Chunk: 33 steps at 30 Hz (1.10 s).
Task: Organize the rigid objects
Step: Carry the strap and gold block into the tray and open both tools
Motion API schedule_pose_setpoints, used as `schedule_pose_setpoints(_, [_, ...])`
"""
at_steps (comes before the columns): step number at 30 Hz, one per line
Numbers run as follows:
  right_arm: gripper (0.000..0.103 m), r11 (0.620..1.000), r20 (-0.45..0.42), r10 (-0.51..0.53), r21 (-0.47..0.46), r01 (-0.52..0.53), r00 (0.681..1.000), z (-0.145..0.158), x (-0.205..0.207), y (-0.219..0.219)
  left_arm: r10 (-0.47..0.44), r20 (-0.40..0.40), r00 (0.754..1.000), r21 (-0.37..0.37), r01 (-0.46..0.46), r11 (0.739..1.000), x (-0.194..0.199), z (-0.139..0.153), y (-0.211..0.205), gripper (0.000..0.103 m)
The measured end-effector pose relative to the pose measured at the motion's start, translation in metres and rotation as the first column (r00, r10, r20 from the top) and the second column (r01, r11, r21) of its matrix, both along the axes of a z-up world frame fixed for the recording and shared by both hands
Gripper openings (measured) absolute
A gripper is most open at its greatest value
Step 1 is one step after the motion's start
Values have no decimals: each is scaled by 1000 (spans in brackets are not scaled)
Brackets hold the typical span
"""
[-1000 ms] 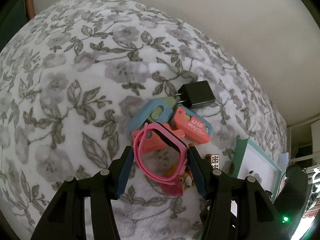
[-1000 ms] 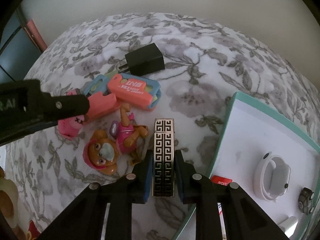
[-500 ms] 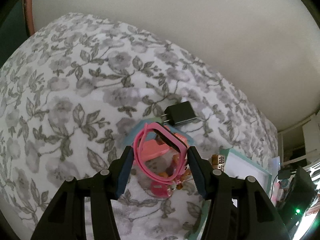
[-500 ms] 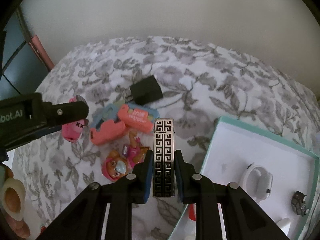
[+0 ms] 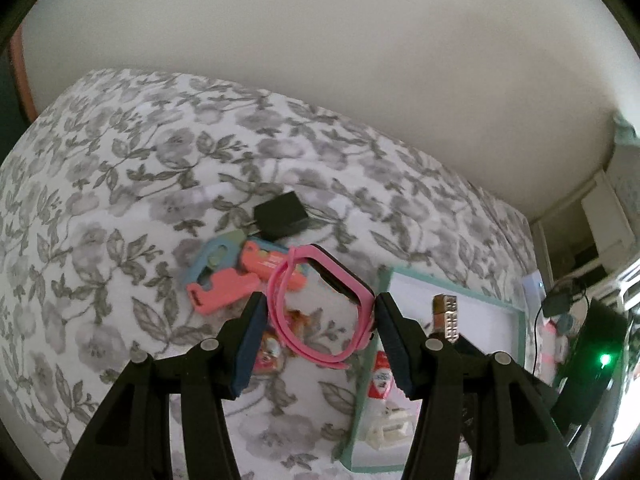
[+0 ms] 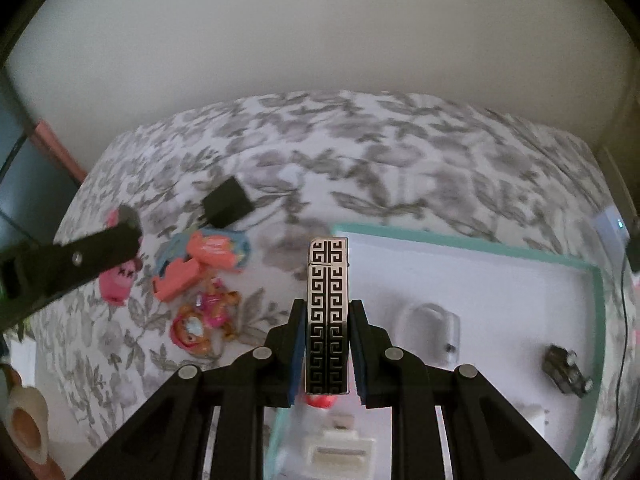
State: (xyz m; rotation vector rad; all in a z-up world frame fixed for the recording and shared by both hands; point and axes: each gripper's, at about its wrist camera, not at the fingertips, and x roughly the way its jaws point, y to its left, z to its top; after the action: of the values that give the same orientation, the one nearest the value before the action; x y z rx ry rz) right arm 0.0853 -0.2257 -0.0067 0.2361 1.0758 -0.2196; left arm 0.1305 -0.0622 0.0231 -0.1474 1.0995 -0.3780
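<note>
My left gripper [image 5: 318, 312] is shut on a pink smartwatch [image 5: 316, 308], whose looped band spans the gap between the pads, lifted above the floral bedspread [image 5: 120, 184]. My right gripper [image 6: 327, 320] is shut on a silver lighter with a black key pattern [image 6: 327, 304], held upright over the near-left corner of the teal-rimmed white box [image 6: 472, 236]. That lighter [image 5: 446, 314] also shows at the right in the left wrist view. On the bedspread lie coral and blue clips [image 6: 200, 260], a black charger [image 6: 227, 202] and a pup figure [image 6: 200, 320].
Inside the box [image 5: 440, 280] lie a white watch [image 6: 434, 328], a small dark toy car [image 6: 566, 368] and white items near the front. A pink figure [image 6: 118, 284] rests left of the clips. The pale wall stands behind the bed; cables and devices sit at the right.
Both grippers rose and shifted right toward the box, each keeping its object. The toys on the bedspread now look smaller and farther away.
</note>
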Motion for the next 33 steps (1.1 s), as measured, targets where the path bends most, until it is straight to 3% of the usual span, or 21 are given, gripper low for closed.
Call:
schedule_pose_setpoints(20, [22,982,-45,-183,-53,180,982,15,-79,-70,-211,-58,976,-11,211,977,-59,-19,-94,57])
schedule_pose_setpoints(33, [22,977,-96,-214,-15,213,972,-12,-78,-90,-243,-112,963,30,248,968,-60,-48,-126,57])
